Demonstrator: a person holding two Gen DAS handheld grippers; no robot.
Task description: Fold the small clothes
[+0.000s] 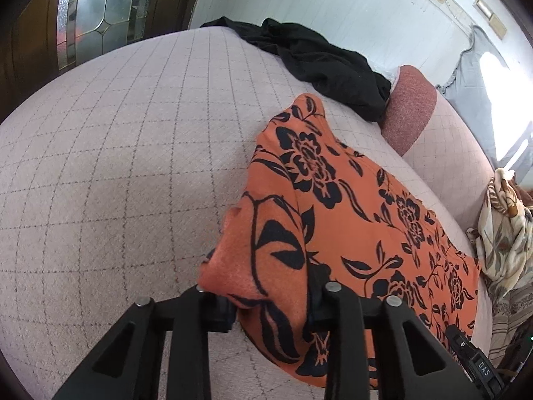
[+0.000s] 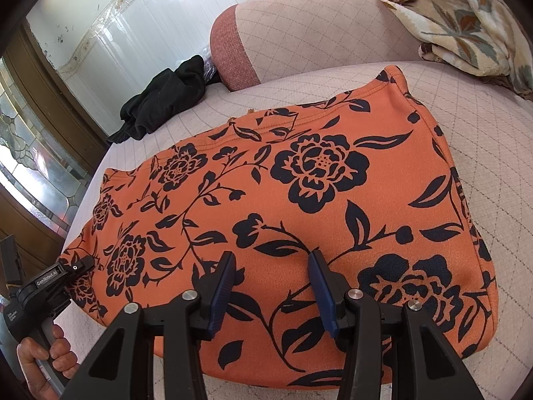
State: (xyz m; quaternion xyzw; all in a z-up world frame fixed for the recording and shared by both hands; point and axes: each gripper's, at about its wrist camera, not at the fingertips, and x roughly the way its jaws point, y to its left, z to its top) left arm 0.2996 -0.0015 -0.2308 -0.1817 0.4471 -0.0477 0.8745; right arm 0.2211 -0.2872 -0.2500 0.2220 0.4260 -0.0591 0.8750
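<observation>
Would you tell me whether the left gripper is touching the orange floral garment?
Touching: in the left wrist view the left gripper has a fold of the orange floral garment bunched between its fingers.

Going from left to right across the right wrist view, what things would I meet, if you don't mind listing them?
hand holding the left gripper → black garment → orange floral garment → cream floral blanket.

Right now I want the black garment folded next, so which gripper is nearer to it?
Left. The left gripper grips the orange floral garment at the end toward the black garment; the right gripper hovers open over its middle, farther away.
</observation>
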